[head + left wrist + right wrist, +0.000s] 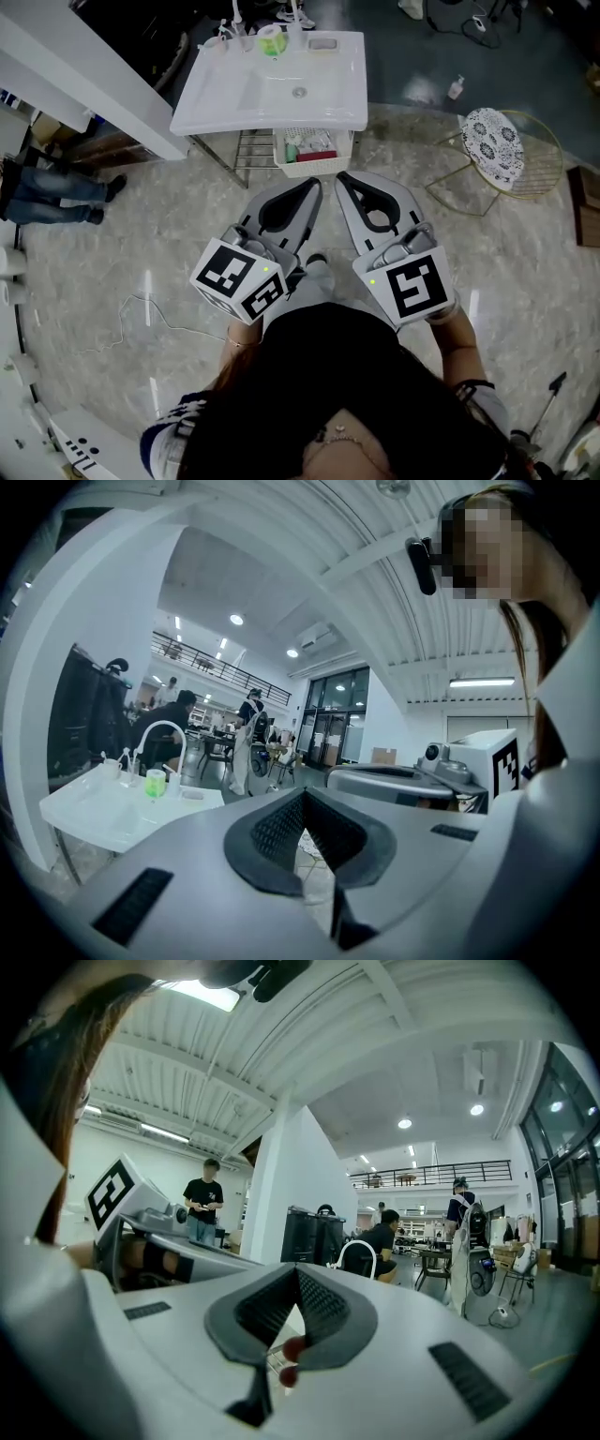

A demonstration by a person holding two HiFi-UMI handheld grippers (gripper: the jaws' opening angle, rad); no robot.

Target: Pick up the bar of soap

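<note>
The bar of soap (322,43) lies in a small dish on the back right corner of the white sink (234,98). In the left gripper view the soap (192,794) shows as a small pale shape beside a green cup (155,782). My left gripper (314,184) and right gripper (341,178) are held side by side at waist height, well short of the sink. Both are shut and empty. The left gripper's (302,794) tips meet, as do the right gripper's (298,1271). The sink is hidden in the right gripper view; only the faucet (357,1254) shows.
A white basket (314,165) with bottles hangs on a wire rack under the sink's front edge. A round patterned stool (494,141) stands to the right on the marble floor. A person's legs (56,192) are at the left, and a cable (141,314) lies on the floor.
</note>
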